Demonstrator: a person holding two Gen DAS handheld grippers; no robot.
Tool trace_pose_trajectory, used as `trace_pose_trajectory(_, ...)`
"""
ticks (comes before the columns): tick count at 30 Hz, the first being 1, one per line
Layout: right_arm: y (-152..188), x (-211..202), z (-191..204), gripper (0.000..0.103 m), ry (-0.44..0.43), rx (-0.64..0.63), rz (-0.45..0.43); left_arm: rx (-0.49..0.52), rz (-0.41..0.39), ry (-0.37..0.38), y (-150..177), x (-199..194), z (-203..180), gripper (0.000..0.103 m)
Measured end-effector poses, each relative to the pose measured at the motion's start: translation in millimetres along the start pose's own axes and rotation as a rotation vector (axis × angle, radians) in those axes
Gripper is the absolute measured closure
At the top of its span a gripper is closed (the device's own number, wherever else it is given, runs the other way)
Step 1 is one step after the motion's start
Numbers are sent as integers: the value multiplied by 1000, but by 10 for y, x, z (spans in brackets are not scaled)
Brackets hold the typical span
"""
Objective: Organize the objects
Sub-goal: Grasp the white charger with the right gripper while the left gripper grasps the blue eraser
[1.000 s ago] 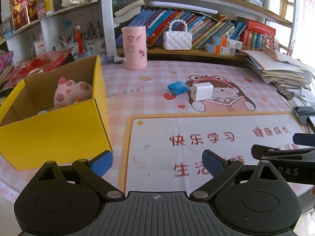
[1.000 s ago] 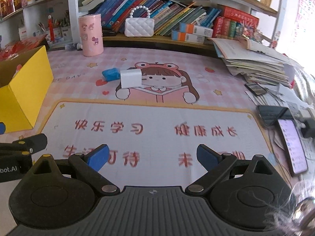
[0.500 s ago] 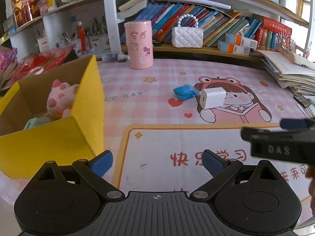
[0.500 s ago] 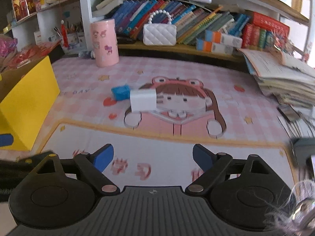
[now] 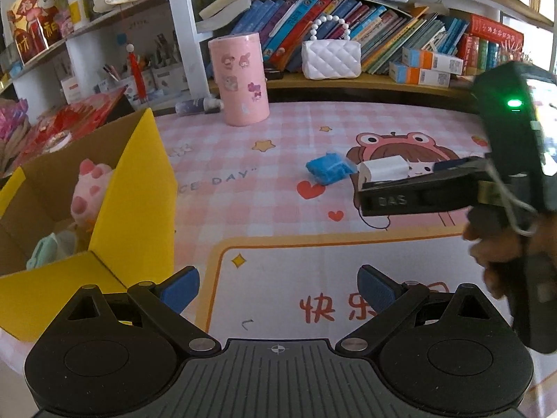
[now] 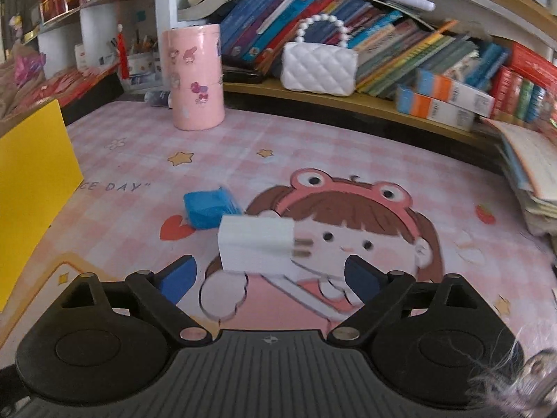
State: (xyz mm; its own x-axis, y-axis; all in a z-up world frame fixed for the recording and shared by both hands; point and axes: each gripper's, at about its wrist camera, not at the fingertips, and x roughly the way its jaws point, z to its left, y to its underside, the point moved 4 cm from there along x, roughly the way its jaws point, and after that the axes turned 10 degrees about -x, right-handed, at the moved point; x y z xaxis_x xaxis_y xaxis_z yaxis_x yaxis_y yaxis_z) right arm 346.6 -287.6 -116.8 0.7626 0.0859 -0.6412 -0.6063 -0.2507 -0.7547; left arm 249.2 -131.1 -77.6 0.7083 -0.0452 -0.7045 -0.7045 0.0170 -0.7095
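Note:
A white charger plug [image 6: 257,244] lies on the pink cartoon mat [image 6: 313,146], with a blue packet [image 6: 209,207] touching its far left corner. My right gripper [image 6: 269,273] hovers low just before the charger, its jaws opening wide. The charger's near edge sits about level with the blue fingertips, and neither pad touches it. In the left wrist view, one right finger [image 5: 400,198] covers the near side of the charger [image 5: 383,169], beside the blue packet [image 5: 327,169]. My left gripper [image 5: 278,285] is open over the mat with nothing between its fingers.
A yellow cardboard box [image 5: 139,209] at the left holds a pink plush paw [image 5: 90,191] and a mint object [image 5: 45,250]. A pink canister [image 5: 240,80] and a white quilted purse [image 5: 330,59] stand at the back by the bookshelf. A stack of papers [image 6: 536,174] lies at the right.
My right gripper has moved forward and lower, up to the white charger. In the left view it now reaches across to the charger. The left gripper crept forward a little.

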Motion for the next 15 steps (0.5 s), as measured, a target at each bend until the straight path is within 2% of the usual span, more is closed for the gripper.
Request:
trace_pose_trajectory(6,-75,311,-52,19,-5,30,21,5,-3,-20,-70,46,7,4)
trace_pose_trajectory(7,-75,342,-69,22,-9,40,24,3,-4,-23,-89,61,9,4)
trace_pose_trajectory(9,-69,386,-102,38,-27,57,32,-2,-5,-24,-122,91,7,4)
trace_pose_trajectory(11,-69,383,-129,39,-57,64,24,-13,-7,-29,-169,139,0,4)
trace_pose_trajectory(15,-42,229,-266,39,-44,89,0,-31,-11,-25,-275,283,-58,4)
